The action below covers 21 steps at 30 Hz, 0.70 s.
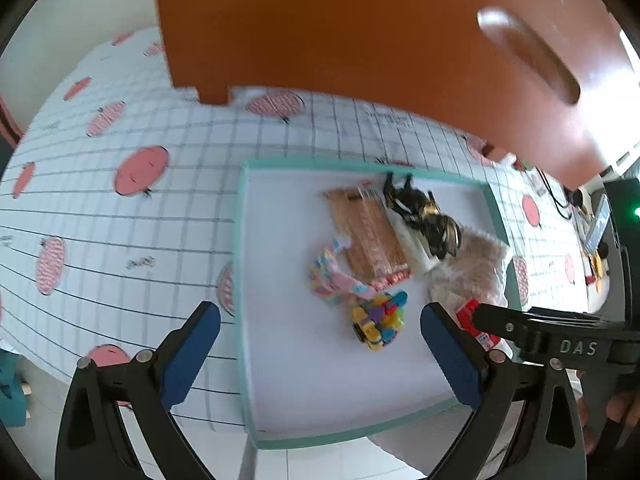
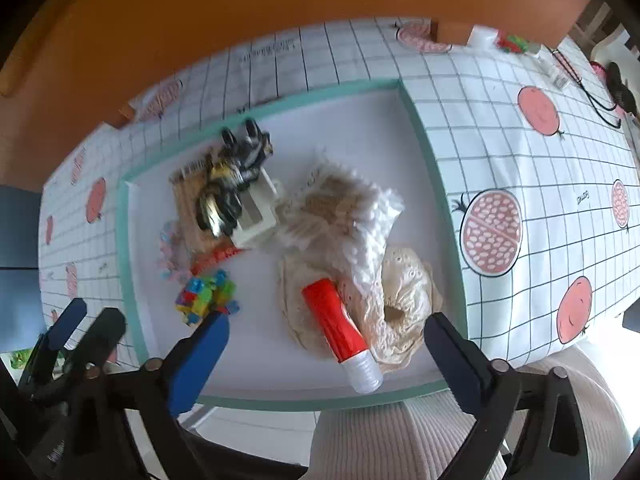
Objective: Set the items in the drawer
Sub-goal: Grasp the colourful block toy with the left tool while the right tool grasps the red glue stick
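Hovering wide open over the drawer (image 2: 436, 184), the right gripper (image 2: 328, 344) has the red tube (image 2: 336, 324) lying between its fingers, long axis slanting toward the drawer's near edge, nothing pinched.

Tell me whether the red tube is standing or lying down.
Lying down. The red tube rests on its side across the cream cloth in the tray, white cap toward the near rim.

Right wrist view. Tray (image 2: 436, 184) on the desk (image 2: 520, 152). In the tray: tube (image 2: 340, 330) at 6 o'clock, lying on the doily (image 2: 404, 304); knitted cloth (image 2: 344, 212) at centre; block toy (image 2: 206, 294) at 8 o'clock; toy figure (image 2: 232, 184) at 10 o'clock, on the box (image 2: 258, 210).
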Available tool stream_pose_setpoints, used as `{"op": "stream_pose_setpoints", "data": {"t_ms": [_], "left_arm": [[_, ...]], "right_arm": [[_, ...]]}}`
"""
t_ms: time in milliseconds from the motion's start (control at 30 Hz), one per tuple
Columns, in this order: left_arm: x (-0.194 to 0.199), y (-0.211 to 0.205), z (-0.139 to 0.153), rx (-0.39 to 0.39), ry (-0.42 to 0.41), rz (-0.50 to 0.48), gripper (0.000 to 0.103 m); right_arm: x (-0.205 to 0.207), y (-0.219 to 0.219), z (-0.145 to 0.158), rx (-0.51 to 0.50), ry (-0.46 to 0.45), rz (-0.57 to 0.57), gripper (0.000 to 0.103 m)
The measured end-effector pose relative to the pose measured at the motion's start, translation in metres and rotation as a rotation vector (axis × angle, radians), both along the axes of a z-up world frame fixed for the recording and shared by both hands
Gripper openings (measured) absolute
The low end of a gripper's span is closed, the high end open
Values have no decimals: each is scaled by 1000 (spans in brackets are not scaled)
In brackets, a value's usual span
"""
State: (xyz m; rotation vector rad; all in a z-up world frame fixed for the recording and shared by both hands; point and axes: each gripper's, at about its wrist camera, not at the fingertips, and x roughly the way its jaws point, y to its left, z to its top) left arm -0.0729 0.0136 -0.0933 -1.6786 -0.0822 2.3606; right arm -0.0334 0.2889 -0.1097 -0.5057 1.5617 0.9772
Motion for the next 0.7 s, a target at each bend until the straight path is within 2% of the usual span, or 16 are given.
{"op": "stream_pose_setpoints", "data": {"t_ms": [133, 233, 400, 467, 633, 700], "left_arm": [[3, 7, -11, 0, -21, -20, 100], [4, 10, -15, 6, -29, -33, 100], [6, 15, -14, 37, -27, -40, 100], [7, 17, -16, 38, -28, -36, 100], [8, 20, -22, 23, -22, -35, 99], [8, 20, -25, 24, -26, -39, 94]], "right_arm": [[-6, -2, -2, -23, -10, -18, 87], [-10, -3, -4, -42, -10, -42, 78], [-12, -5, -9, -79, -12, -40, 55], [-14, -7, -9, -94, -9, -73, 49], [-15, -10, -11, -108, 1, -71, 34], [-17, -12, -13, -114, 8, -68, 26]]}}
